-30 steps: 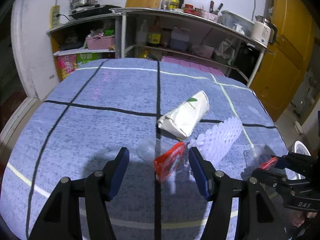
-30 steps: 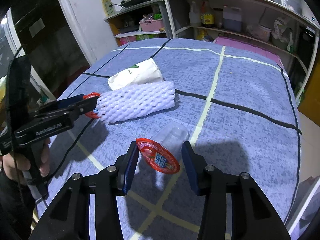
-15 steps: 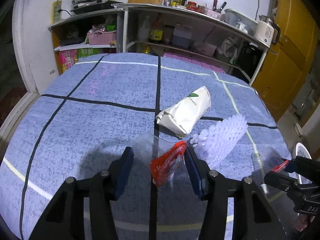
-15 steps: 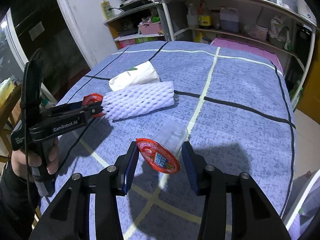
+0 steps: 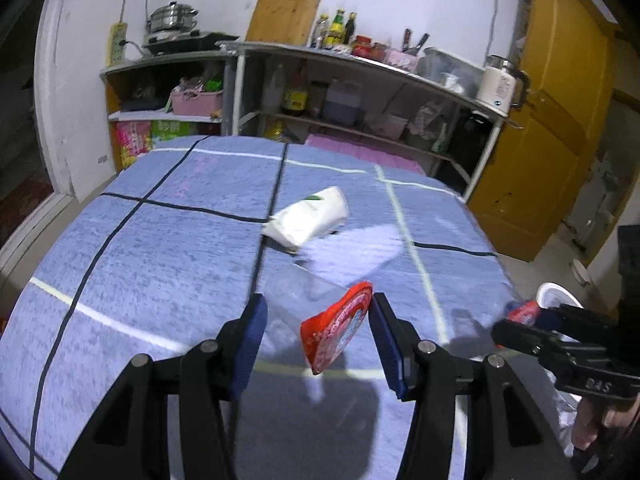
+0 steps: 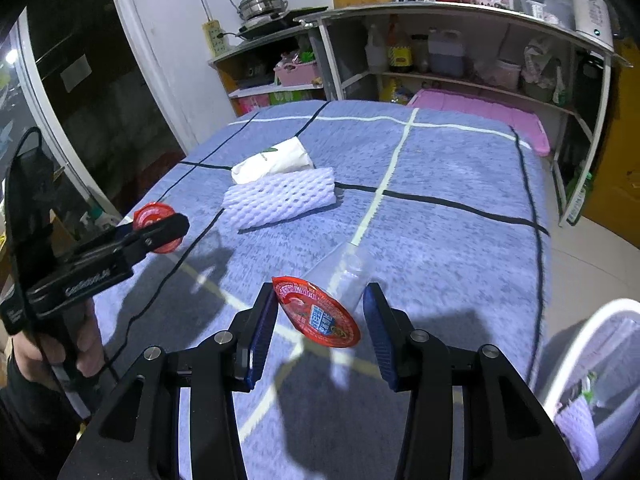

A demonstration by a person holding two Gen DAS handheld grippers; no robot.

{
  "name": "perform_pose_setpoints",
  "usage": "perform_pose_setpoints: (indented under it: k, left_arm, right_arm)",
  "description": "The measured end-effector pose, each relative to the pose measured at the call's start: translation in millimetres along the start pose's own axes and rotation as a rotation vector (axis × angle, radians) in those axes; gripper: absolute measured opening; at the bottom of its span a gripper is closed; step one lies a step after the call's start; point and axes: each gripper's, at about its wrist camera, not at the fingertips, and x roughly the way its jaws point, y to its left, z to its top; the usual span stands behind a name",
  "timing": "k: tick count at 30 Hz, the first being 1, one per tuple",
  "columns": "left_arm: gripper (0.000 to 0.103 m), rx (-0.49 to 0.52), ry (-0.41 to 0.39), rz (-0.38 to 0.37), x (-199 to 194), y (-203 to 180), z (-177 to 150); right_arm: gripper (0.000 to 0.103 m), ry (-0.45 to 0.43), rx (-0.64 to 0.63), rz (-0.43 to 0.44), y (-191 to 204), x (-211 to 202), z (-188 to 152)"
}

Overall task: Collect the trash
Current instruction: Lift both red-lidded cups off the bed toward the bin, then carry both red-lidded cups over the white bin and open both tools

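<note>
My left gripper [image 5: 316, 334] is shut on a clear plastic cup with a red foil lid [image 5: 338, 328] and holds it above the blue tablecloth [image 5: 160, 248]. My right gripper [image 6: 320, 320] is shut on a second clear cup with a red lid [image 6: 320, 310], also lifted. A white paper bag [image 5: 308, 220] and a white foam fruit net [image 6: 280, 198] lie side by side mid-table. Each gripper shows in the other's view: the right one at the right edge [image 5: 528, 320], the left one at the left [image 6: 156, 224].
A white bin [image 6: 592, 384] with a foam net inside stands beside the table's right edge, also seen in the left wrist view [image 5: 556, 300]. Shelves [image 5: 360, 92] with bottles and boxes stand behind the table. A yellow door [image 5: 560, 128] is at the right.
My left gripper closed on the red-lidded cup and lifted it off the cloth. My right gripper rose and moved right toward the bin with its cup.
</note>
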Motion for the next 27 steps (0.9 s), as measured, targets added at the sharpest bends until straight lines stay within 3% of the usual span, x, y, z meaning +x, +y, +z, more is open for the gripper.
perform_pose_setpoints:
  k: [13,27]
  left_arm:
    - [0.055,0.064,-0.035,-0.117,-49.4,-68.0,-24.9]
    - [0.055,0.157,0.001,-0.241,-55.8,-142.3,-50.0]
  right_arm:
    - [0.046,-0.069,0.03,-0.035,-9.8,-71.2,-37.3]
    - [0.046,-0.112,0.117,-0.11,-49.3,-125.9,-80.8]
